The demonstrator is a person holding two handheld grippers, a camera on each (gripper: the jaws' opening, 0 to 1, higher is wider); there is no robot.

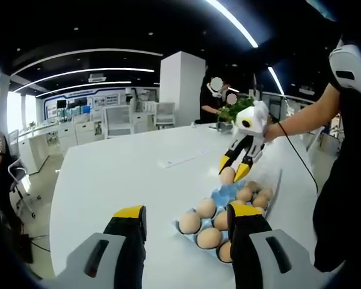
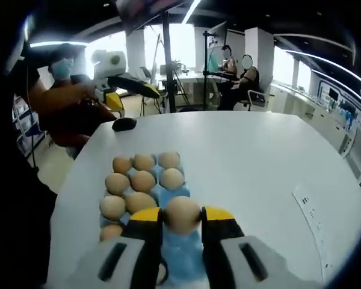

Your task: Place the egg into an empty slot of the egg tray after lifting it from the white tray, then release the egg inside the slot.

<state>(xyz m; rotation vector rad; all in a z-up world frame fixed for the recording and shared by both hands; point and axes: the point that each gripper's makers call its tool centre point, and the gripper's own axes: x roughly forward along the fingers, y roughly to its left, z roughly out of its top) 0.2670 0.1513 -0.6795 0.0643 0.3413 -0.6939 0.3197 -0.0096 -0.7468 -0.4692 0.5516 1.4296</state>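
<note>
Two grey jaws with yellow tips rise from the bottom of the left gripper view: the left gripper [image 1: 188, 224] is wide apart and grips nothing. Behind it the big white table [image 1: 126, 174] fills the middle of the frame. At lower right sits the blue egg tray [image 1: 225, 195] with many brown eggs in it. Above the tray, at right of centre, the right gripper [image 1: 236, 173] comes down from a person's hand, and the egg [image 1: 228, 175] is pinched between its yellow tips, just over the far end of the tray.

From the right gripper view, the same right gripper [image 2: 182, 218] rises at bottom centre, clenched on the egg [image 2: 182, 214], which sits right between the two tips. The egg tray [image 2: 177, 244] lies under and beyond it, left of centre, with eggs in three rows. Upper left, the left gripper [image 2: 132, 84] hangs in the air above the table's far edge. A small black thing [image 2: 124, 124] lies on the table [image 2: 259, 162] near that edge
</note>
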